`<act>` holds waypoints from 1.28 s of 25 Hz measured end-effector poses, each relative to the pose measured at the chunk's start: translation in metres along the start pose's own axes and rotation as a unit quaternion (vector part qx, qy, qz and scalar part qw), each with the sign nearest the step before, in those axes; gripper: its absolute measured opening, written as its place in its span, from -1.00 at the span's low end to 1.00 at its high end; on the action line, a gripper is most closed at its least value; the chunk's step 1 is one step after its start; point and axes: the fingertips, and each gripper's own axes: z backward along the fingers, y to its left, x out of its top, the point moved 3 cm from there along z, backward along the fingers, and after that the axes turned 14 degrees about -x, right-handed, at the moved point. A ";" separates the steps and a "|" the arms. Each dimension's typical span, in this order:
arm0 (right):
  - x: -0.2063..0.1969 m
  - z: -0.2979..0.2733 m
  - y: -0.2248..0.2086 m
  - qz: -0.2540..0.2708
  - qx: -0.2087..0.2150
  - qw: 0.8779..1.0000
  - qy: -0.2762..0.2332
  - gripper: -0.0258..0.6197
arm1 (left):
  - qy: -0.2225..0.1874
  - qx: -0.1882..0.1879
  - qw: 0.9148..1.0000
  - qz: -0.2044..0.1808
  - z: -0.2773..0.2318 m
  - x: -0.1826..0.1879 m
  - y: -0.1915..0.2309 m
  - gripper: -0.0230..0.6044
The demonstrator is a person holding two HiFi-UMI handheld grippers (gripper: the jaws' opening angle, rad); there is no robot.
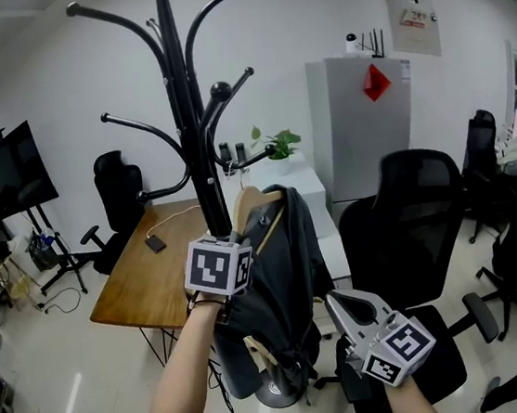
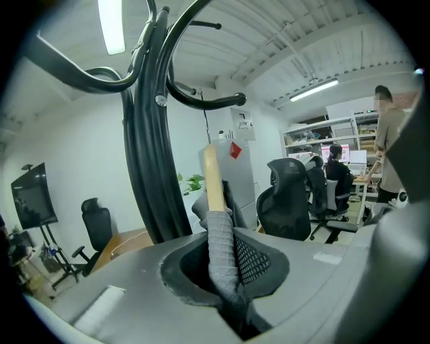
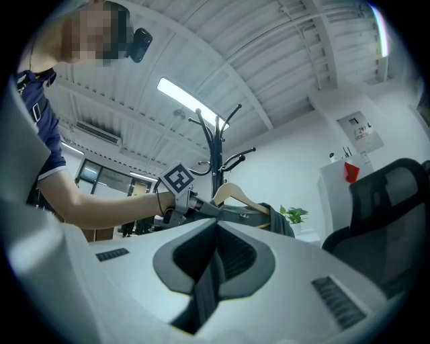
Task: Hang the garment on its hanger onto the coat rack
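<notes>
1. My left tongs (image 2: pixel 222 259) clamp the dark grey garment (image 1: pixel 283 268) on its pale wooden hanger (image 1: pixel 246 208) beside the black metal coat rack (image 1: pixel 196 143) — not hooked yet
2. My right tongs (image 3: pixel 213 265) are closed and empty — hanging remains

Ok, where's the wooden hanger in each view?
Head view: centre, hanger beside the rack pole.
Left gripper view: centre, hanger upright, right of the rack.
Right gripper view: centre, hanger under the rack arms.
Shared landmark: the rack.
</notes>
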 end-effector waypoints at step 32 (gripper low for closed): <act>-0.053 0.008 0.040 -0.003 -0.039 0.996 0.086 -0.88 | -0.288 -0.050 0.956 -0.030 0.135 -0.097 -0.099 -0.18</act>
